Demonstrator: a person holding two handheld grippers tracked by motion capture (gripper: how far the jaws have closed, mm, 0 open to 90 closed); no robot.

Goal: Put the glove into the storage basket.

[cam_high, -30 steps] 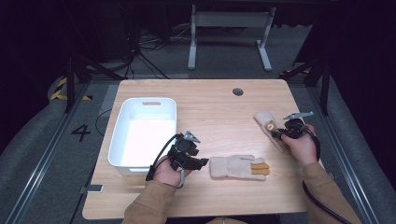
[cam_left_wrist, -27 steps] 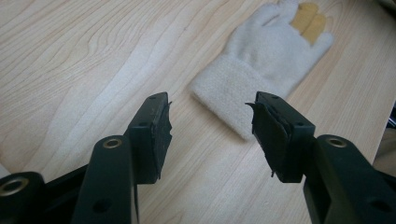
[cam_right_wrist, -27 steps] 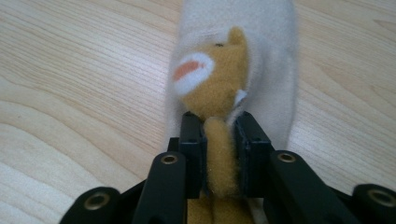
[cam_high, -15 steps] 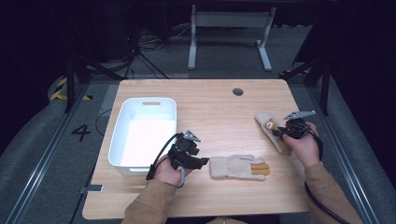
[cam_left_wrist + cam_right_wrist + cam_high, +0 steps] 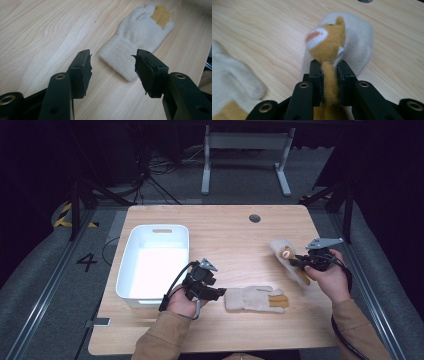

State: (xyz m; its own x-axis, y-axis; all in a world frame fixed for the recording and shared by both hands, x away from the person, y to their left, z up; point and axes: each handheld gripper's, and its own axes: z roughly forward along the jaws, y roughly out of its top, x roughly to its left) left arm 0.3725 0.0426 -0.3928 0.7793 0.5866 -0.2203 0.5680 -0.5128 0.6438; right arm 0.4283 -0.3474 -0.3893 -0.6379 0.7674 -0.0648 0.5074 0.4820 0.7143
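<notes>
Right gripper (image 5: 329, 72) has just been closing and is clamped on the brown strip of the bear glove (image 5: 289, 259) at the desk's (image 5: 230, 232) right side. Thin fuzzy pinch, so it could slip free on a lift. Left gripper (image 5: 112, 67) hangs apart, empty, short of the plain glove's (image 5: 140, 35) cuff; closing from here could miss.

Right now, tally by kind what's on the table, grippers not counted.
Gloves: 2, a cream glove lying flat near the left gripper, and a glove with a bear face pinched in the right gripper
Bins: 1, the white bin
Total: 3
</notes>
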